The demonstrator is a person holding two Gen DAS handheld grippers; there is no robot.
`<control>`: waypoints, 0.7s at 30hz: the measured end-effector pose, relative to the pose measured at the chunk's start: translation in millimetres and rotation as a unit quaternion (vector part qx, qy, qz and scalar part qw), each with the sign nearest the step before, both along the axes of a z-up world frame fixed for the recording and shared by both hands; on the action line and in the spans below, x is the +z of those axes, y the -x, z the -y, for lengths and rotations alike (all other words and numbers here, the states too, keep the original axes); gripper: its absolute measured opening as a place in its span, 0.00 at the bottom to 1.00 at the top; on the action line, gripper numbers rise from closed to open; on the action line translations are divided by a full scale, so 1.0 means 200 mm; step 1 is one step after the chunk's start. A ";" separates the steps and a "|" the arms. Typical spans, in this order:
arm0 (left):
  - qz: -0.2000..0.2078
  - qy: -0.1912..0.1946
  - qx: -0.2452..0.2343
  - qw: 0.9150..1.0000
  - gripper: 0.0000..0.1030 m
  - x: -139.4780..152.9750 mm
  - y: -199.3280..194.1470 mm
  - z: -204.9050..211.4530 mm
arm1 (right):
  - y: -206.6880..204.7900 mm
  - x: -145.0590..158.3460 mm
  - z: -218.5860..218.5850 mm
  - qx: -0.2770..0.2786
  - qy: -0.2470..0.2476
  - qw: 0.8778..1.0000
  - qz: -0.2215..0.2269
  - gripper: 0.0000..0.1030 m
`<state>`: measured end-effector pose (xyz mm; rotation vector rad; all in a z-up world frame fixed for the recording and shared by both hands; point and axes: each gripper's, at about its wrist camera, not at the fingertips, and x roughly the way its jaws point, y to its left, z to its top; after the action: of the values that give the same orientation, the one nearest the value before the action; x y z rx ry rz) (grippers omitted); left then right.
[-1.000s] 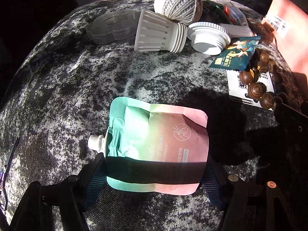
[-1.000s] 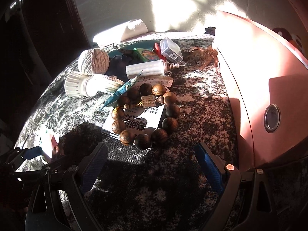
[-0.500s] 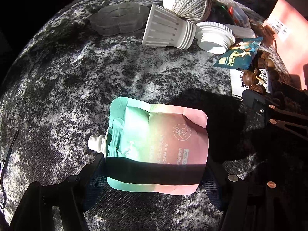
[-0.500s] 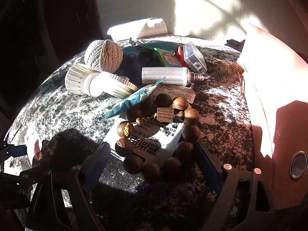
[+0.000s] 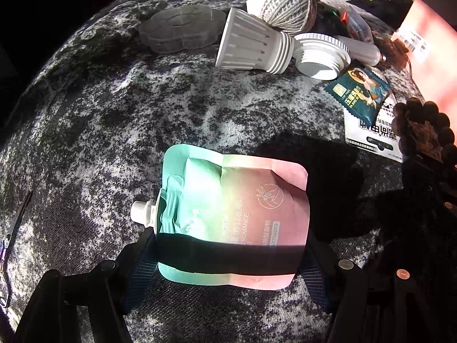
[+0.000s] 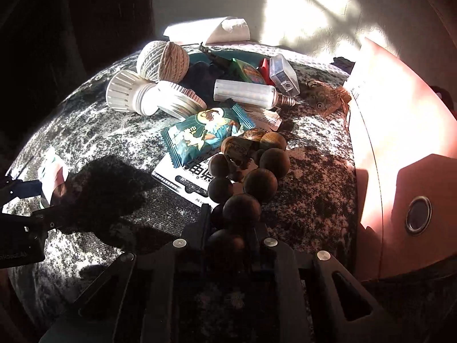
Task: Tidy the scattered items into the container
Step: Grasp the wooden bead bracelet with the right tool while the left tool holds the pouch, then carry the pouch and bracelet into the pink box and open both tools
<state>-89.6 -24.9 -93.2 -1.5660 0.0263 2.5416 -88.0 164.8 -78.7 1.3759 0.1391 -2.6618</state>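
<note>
Nearest in the left wrist view, the left gripper [image 5: 228,260] has its jaws pressed against the two side edges of a green-to-pink spout pouch [image 5: 232,217], which it holds flat above the mottled grey cushion [image 5: 100,120]. The pouch's white cap [image 5: 140,213] points to the left edge of the cushion. The right wrist view shows only a sliver of this pouch [image 6: 52,171], at its far left.

In the right wrist view, the right gripper [image 6: 231,228] is closed on a wooden bead bracelet [image 6: 248,177]. The beads bunch up between the narrow jaws and rise over a white printed card [image 6: 182,175]. The left view catches the same bracelet [image 5: 422,131] only as a dark outline at its right side.

Beyond the card lies a teal snack packet [image 6: 204,134]. Past it are a white ribbed bulb base [image 5: 251,47] and a ball of twine [image 5: 281,5].

Only the left view shows the clear flower-shaped box [image 5: 182,28] toward the cushion's far left. Only the right view shows the tube bulb [image 6: 251,94], the small clear case [image 6: 284,74] and most of the pink container [image 6: 400,148] along the cushion's right edge.
</note>
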 end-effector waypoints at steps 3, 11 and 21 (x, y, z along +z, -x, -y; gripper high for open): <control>0.000 0.002 0.005 1.000 0.72 0.01 -0.01 0.01 | -0.06 0.03 0.01 0.003 0.010 1.000 0.004 0.19; -0.014 0.004 0.006 1.000 0.72 0.07 -0.07 0.00 | -0.21 0.14 0.04 0.007 0.023 1.000 -0.013 0.19; -0.055 0.000 0.003 0.998 0.72 0.25 -0.20 -0.02 | -0.37 0.31 0.05 0.019 0.020 0.998 -0.055 0.19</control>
<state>-49.0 -20.1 -44.2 -1.4252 0.0351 2.6291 -14.6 154.3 -16.2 1.2029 0.1212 -2.6929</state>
